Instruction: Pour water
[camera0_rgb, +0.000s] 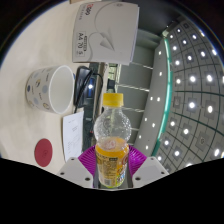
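Note:
A clear plastic bottle (111, 135) with a yellow cap and an orange label holds orange liquid in its lower part. It stands upright between my fingers, and both purple pads (89, 157) press on its sides, so my gripper (111, 168) is shut on it. A white mug (50, 88) with a dark pattern stands beyond the bottle to the left, its opening facing up and toward me.
A white box with printed text (105, 30) stands behind the mug. A white card (75, 128) and a red round disc (43, 152) lie on the table left of the bottle. A dark cable (83, 88) runs beside the mug.

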